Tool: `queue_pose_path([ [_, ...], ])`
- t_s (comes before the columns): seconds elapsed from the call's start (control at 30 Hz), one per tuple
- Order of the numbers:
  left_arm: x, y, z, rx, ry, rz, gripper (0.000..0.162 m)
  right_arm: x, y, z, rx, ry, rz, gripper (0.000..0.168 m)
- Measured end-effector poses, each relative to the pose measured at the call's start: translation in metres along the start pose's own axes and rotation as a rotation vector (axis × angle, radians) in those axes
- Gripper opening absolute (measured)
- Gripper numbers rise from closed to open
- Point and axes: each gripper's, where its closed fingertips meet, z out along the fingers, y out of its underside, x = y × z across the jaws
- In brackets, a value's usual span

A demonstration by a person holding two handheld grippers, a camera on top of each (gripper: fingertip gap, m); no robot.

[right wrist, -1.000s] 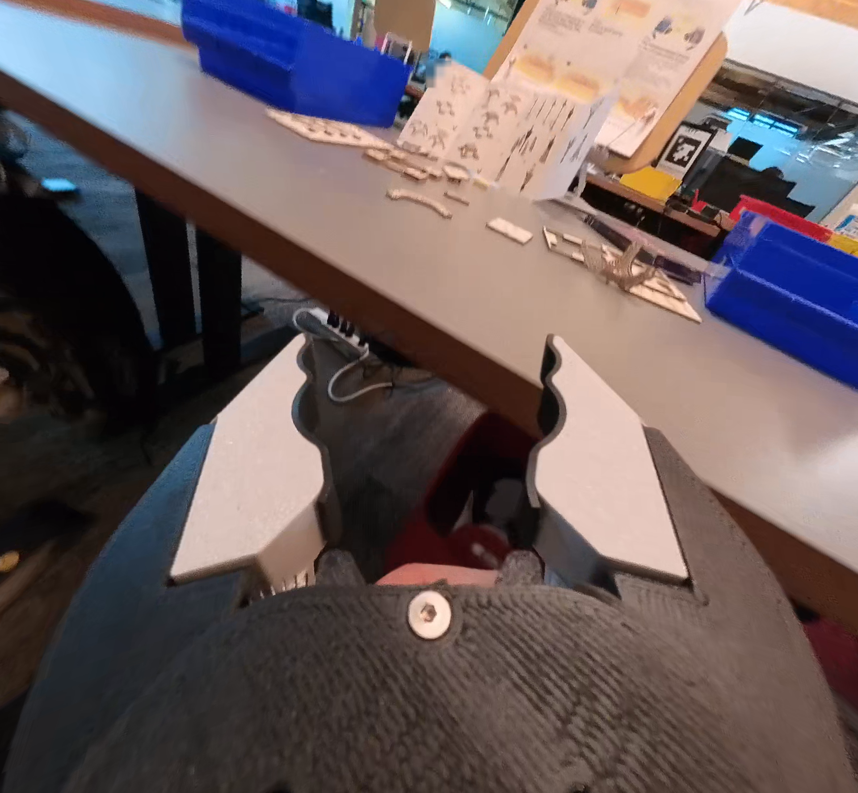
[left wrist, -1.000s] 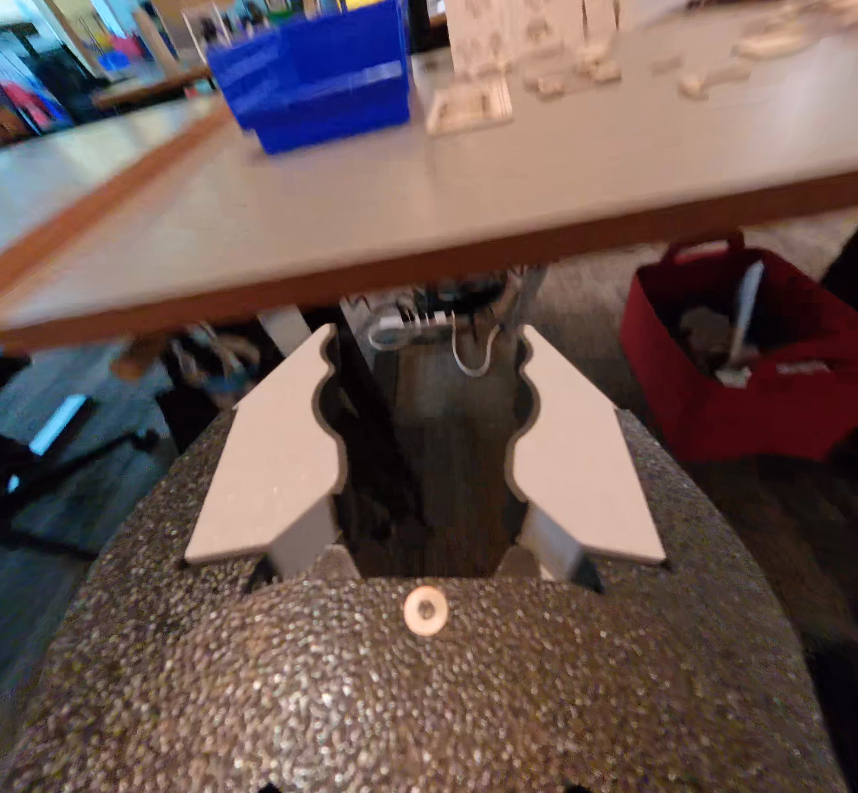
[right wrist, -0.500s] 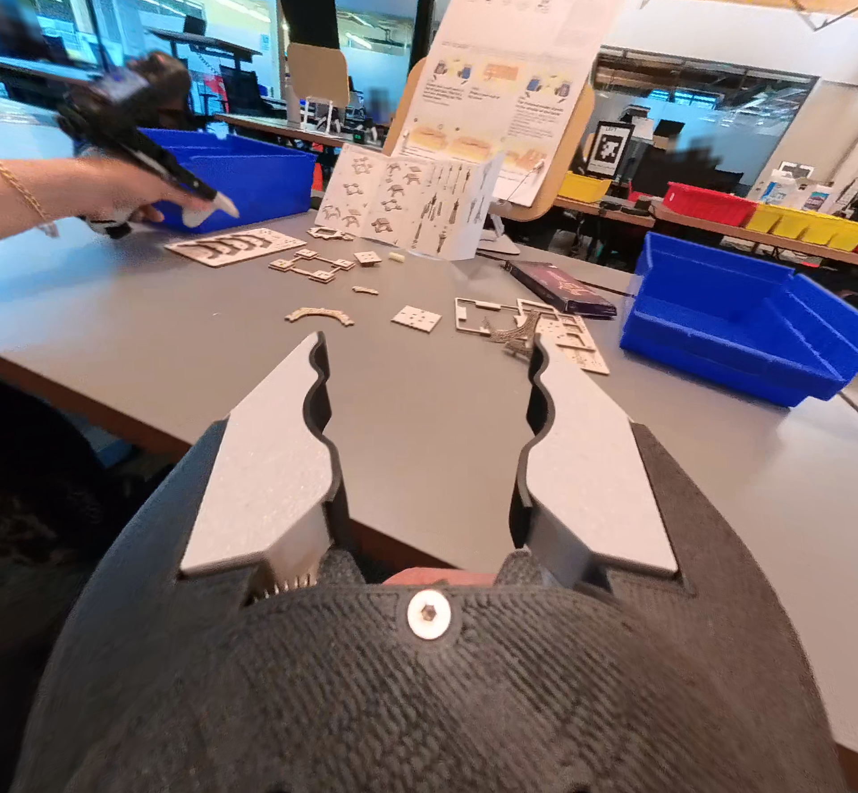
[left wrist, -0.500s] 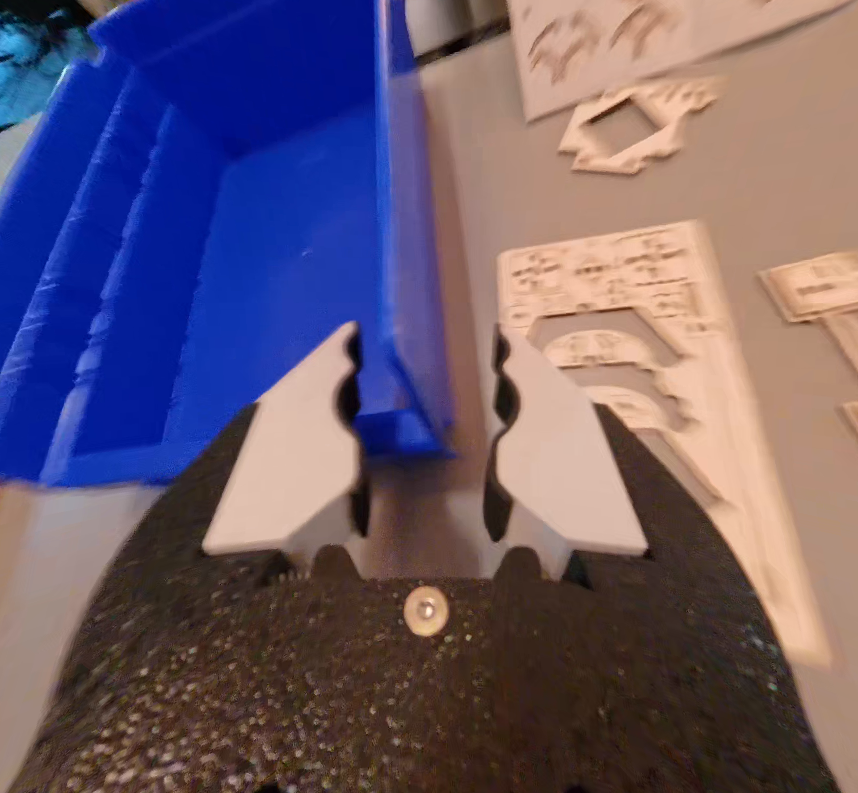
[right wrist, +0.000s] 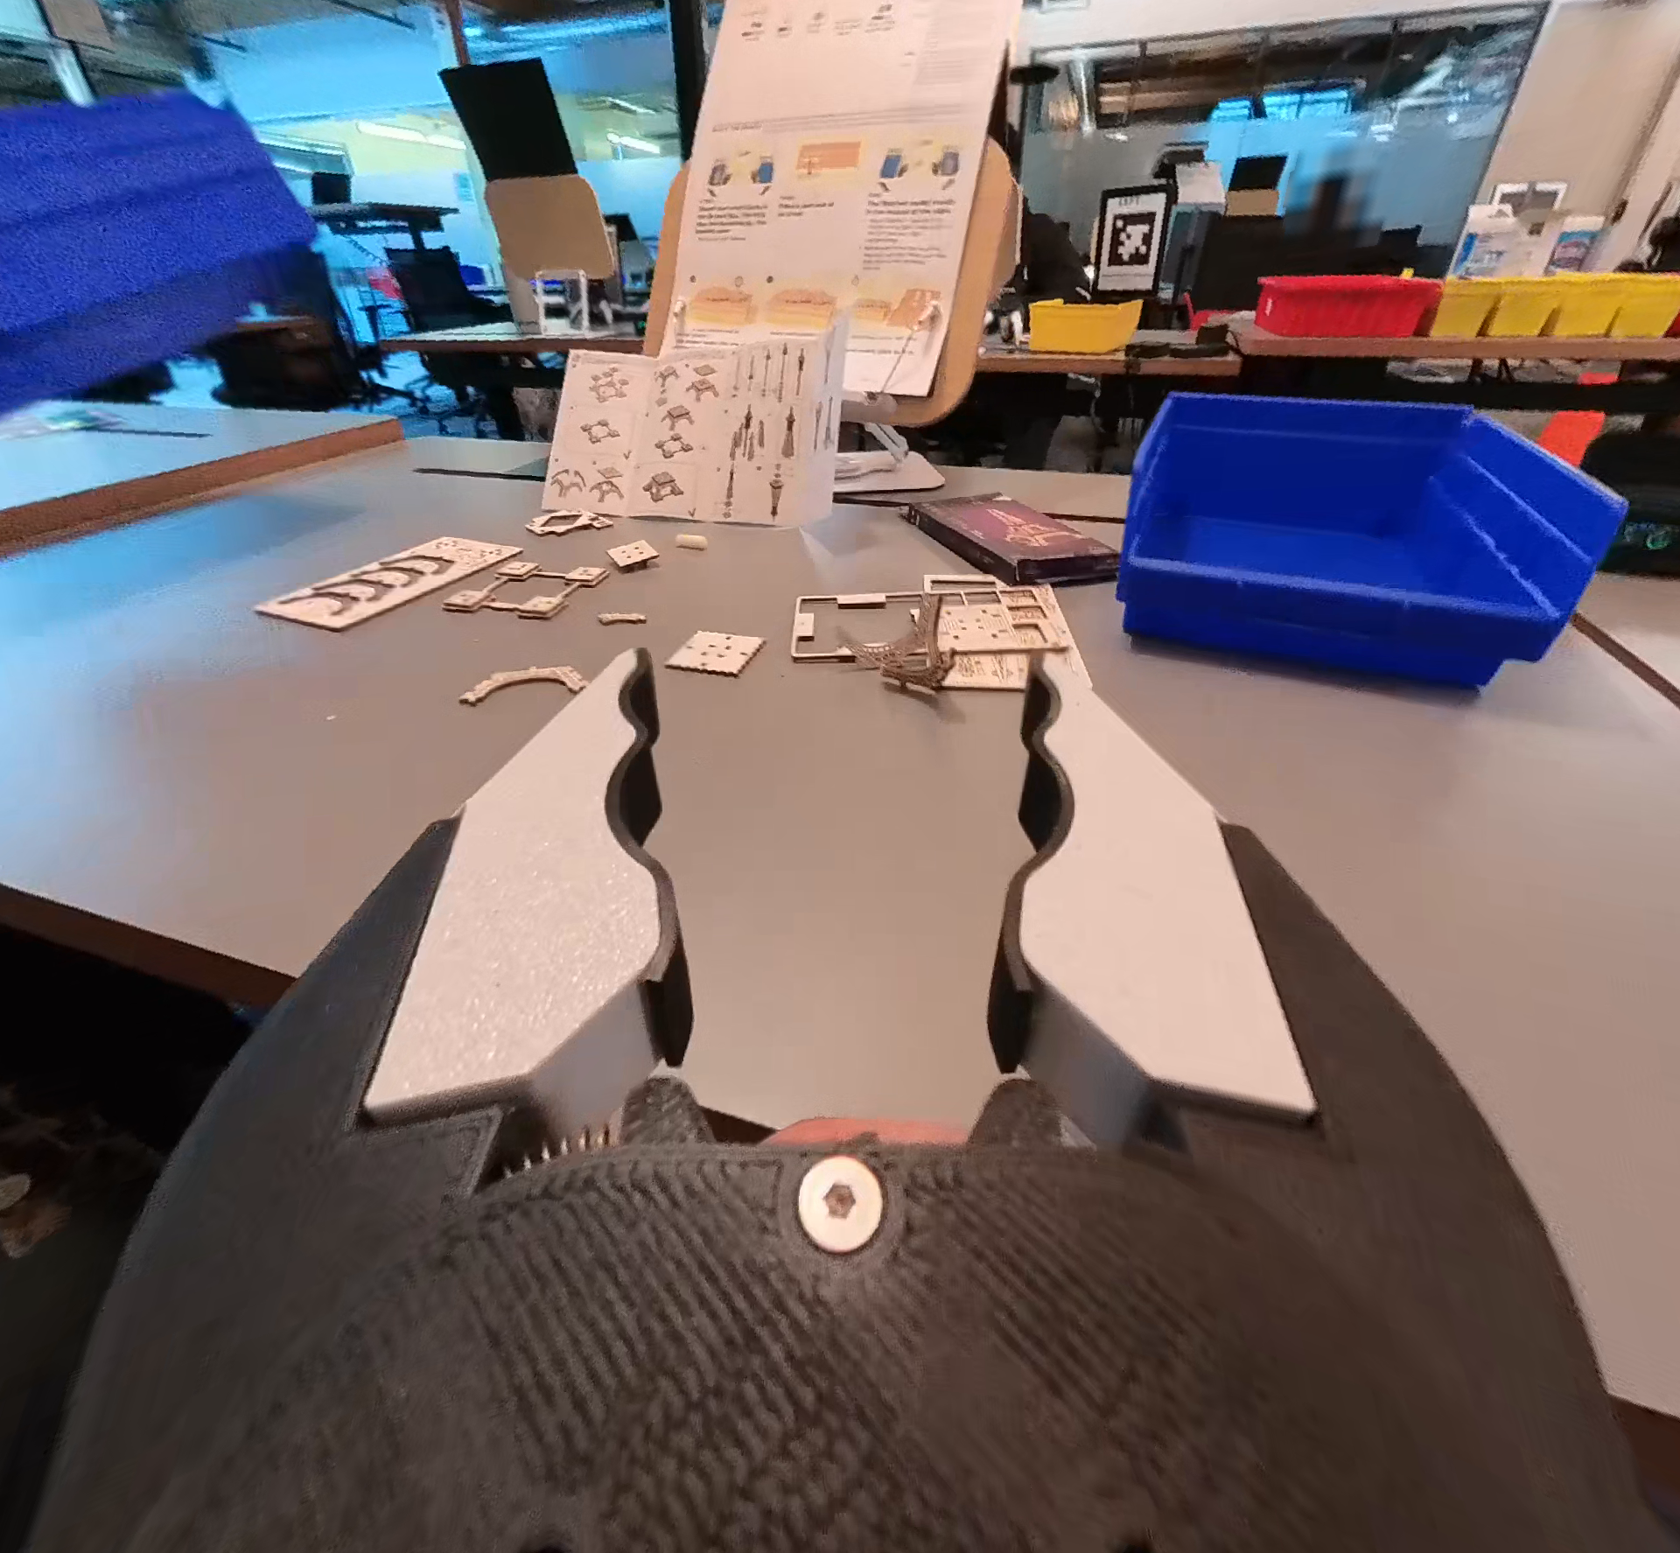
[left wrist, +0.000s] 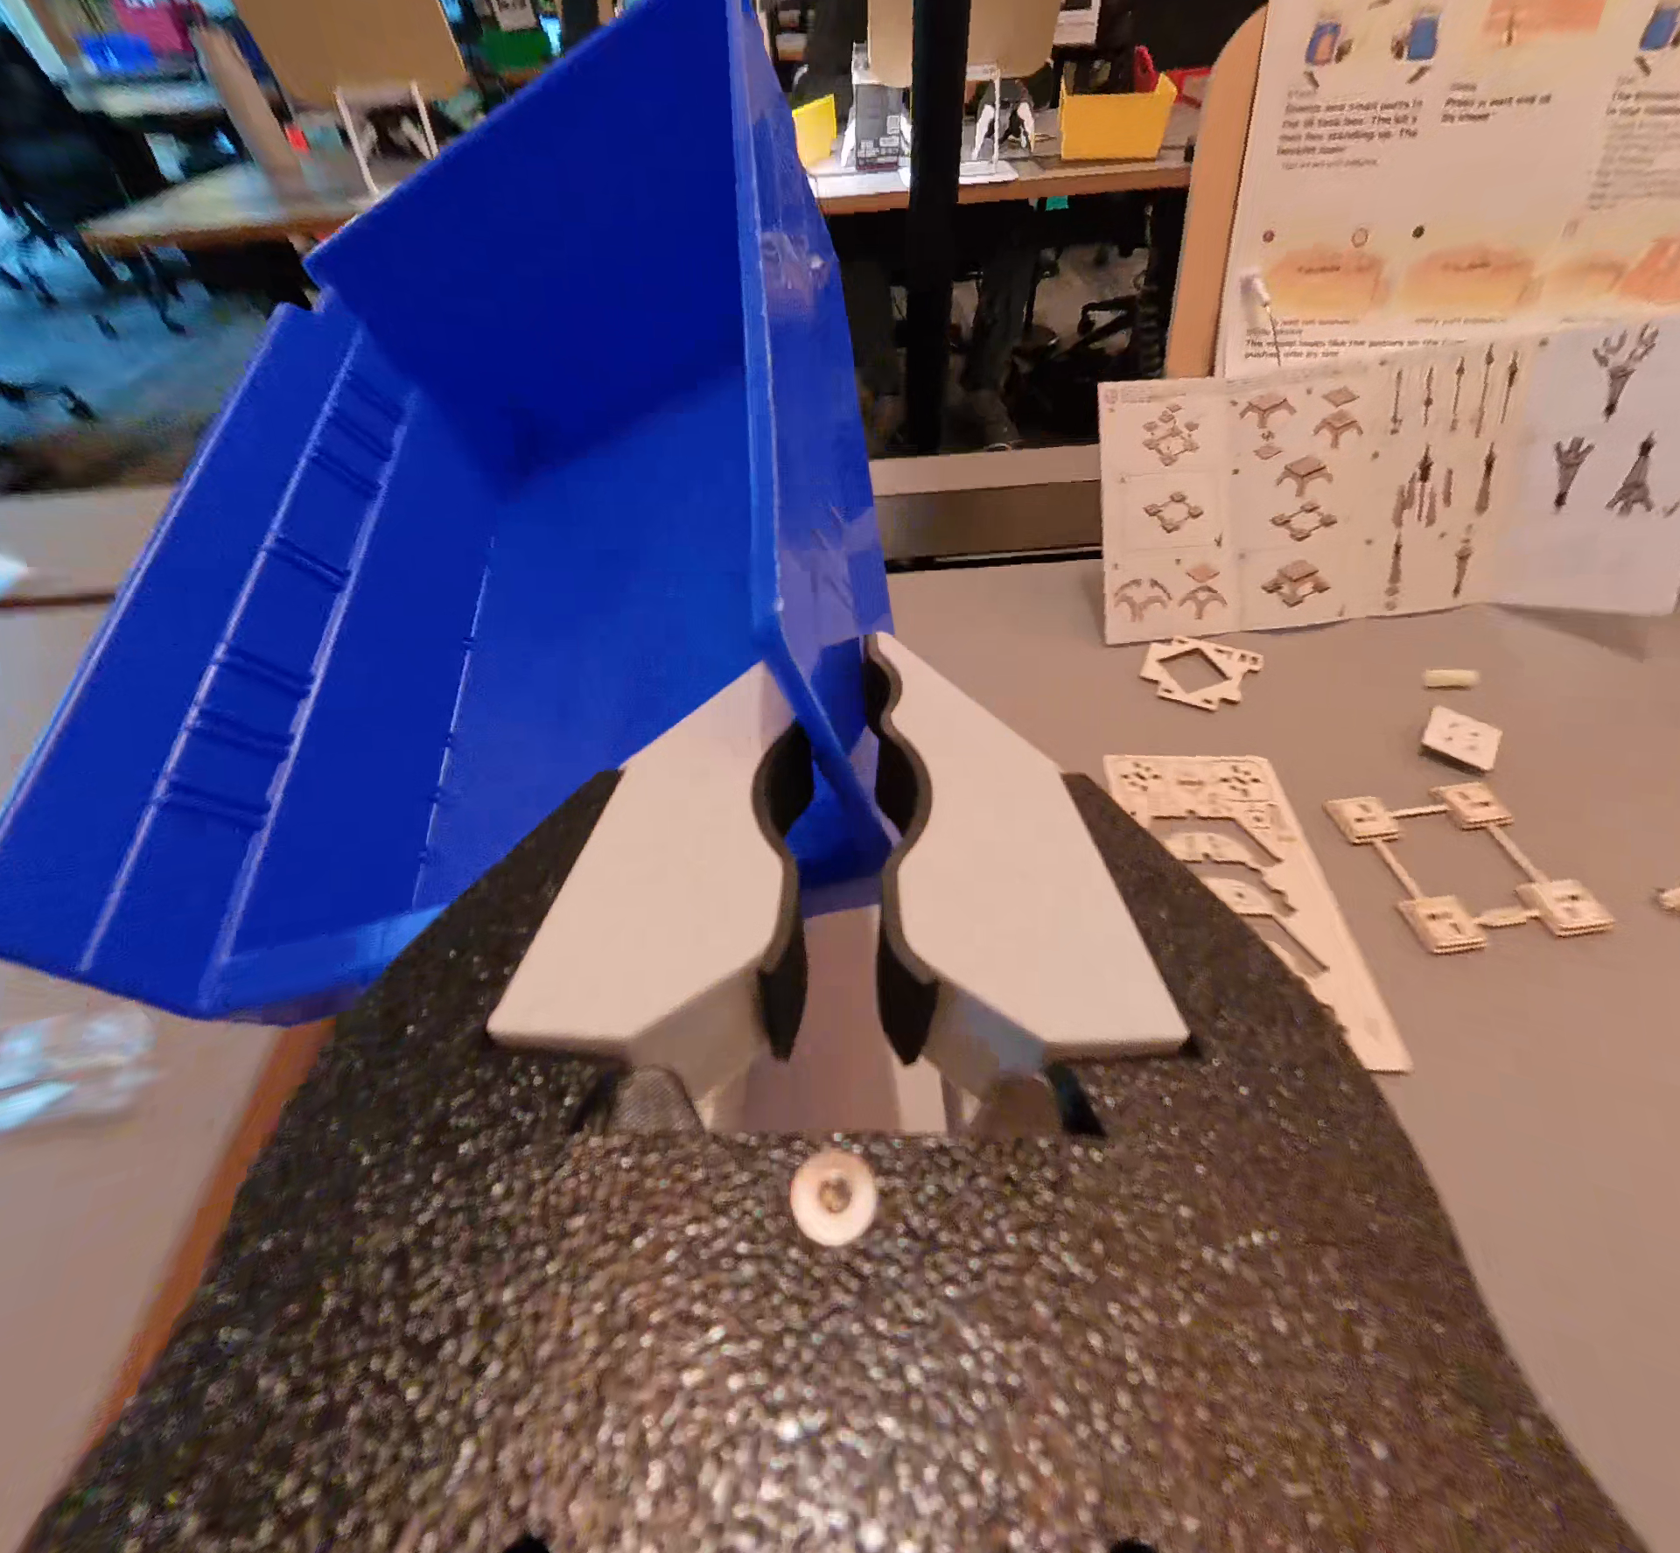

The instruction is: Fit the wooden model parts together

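Observation:
My left gripper (left wrist: 841, 696) is shut on the right wall of an empty blue bin (left wrist: 509, 564) and holds it tilted up off the grey table (left wrist: 1500, 1146). The bin also shows blurred at the left edge of the right wrist view (right wrist: 118, 237). Wooden model parts lie flat on the table: a cut-out sheet (left wrist: 1245, 882), a frame of linked squares (left wrist: 1464, 868), a small square plate (right wrist: 715, 653), a curved arch piece (right wrist: 523, 682) and a partly built piece on a sheet (right wrist: 918, 655). My right gripper (right wrist: 841, 691) is open and empty above the table's near edge.
A folded instruction sheet (right wrist: 691, 437) stands at the back of the table, with a larger poster on a board (right wrist: 864, 146) behind it. A second blue bin (right wrist: 1355, 537) sits at the right, a dark box (right wrist: 1014, 537) beside it. About 65 centimeters separates my left fingertips from my right. Measured from the fingertips, the curved arch piece (right wrist: 523, 682) is 30 centimeters or so from the right gripper and 45 centimeters from the left.
My left gripper has closed on the blue bin's wall and lifted it, tilting it up. My right gripper has risen and come forward over the table, still open.

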Motion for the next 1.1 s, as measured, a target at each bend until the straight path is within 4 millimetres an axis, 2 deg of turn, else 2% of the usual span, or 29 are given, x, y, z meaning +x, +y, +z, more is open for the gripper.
queue_pose_path([
  [0.1,-0.012,-0.019,-0.003,0.021,-0.028,0.038,0.004,0.003,0.006,0.018,-0.019,-0.005,-0.013,0.079],
  [0.17,-0.017,-0.014,0.009,-0.001,-0.060,0.062,0.004,0.000,0.001,0.047,-0.013,-0.022,-0.065,0.079],
  [0.2,-0.018,-0.004,0.019,-0.032,-0.076,0.099,0.004,-0.001,0.000,0.068,-0.028,-0.027,-0.099,0.080],
  [0.27,-0.021,0.028,0.046,-0.098,-0.120,0.191,0.005,-0.001,-0.003,0.124,-0.071,-0.030,-0.140,0.080],
  [0.33,-0.026,0.062,0.076,-0.143,-0.170,0.233,0.006,-0.006,-0.001,0.194,-0.113,-0.070,-0.127,0.080],
  [0.4,-0.031,0.089,0.102,-0.177,-0.220,0.229,0.006,-0.009,0.014,0.268,-0.225,-0.115,-0.116,0.087],
  [0.47,-0.035,0.111,0.127,-0.205,-0.256,0.221,0.006,-0.003,0.031,0.335,-0.309,-0.098,-0.080,0.093],
  [0.53,-0.037,0.125,0.146,-0.208,-0.282,0.297,0.006,-0.001,0.050,0.389,-0.384,-0.092,-0.047,0.090],
  [0.6,-0.035,0.138,0.160,-0.236,-0.281,0.371,0.007,0.003,0.076,0.428,-0.481,-0.081,-0.036,0.089],
  [0.63,-0.036,0.139,0.162,-0.212,-0.293,0.394,0.008,-0.001,0.086,0.442,-0.513,-0.100,-0.007,0.089],
  [0.7,-0.035,0.137,0.161,-0.179,-0.289,0.403,0.008,-0.013,0.096,0.461,-0.531,-0.157,0.037,0.067],
  [0.73,-0.035,0.137,0.158,-0.175,-0.284,0.396,0.009,-0.014,0.096,0.466,-0.519,-0.157,0.026,0.044],
  [0.77,-0.036,0.136,0.154,-0.155,-0.296,0.400,0.012,-0.018,0.095,0.468,-0.502,-0.168,-0.006,0.009],
  [0.8,-0.038,0.131,0.148,-0.114,-0.323,0.426,0.021,-0.020,0.090,0.468,-0.471,-0.155,-0.043,0.000],
  [0.87,-0.038,0.116,0.132,0.007,-0.395,0.482,0.039,-0.031,0.072,0.461,-0.375,-0.127,-0.157,0.000],
  [0.93,-0.034,0.104,0.122,0.099,-0.429,0.523,0.050,-0.054,0.041,0.448,-0.256,-0.082,-0.294,0.000],
  [0.97,-0.034,0.101,0.120,0.112,-0.443,0.530,0.054,-0.072,0.026,0.440,-0.206,-0.074,-0.342,0.000],
  [1.1,-0.031,0.094,0.119,0.147,-0.447,0.479,0.069,-0.165,-0.028,0.408,0.016,-0.139,-0.423,0.000],
])
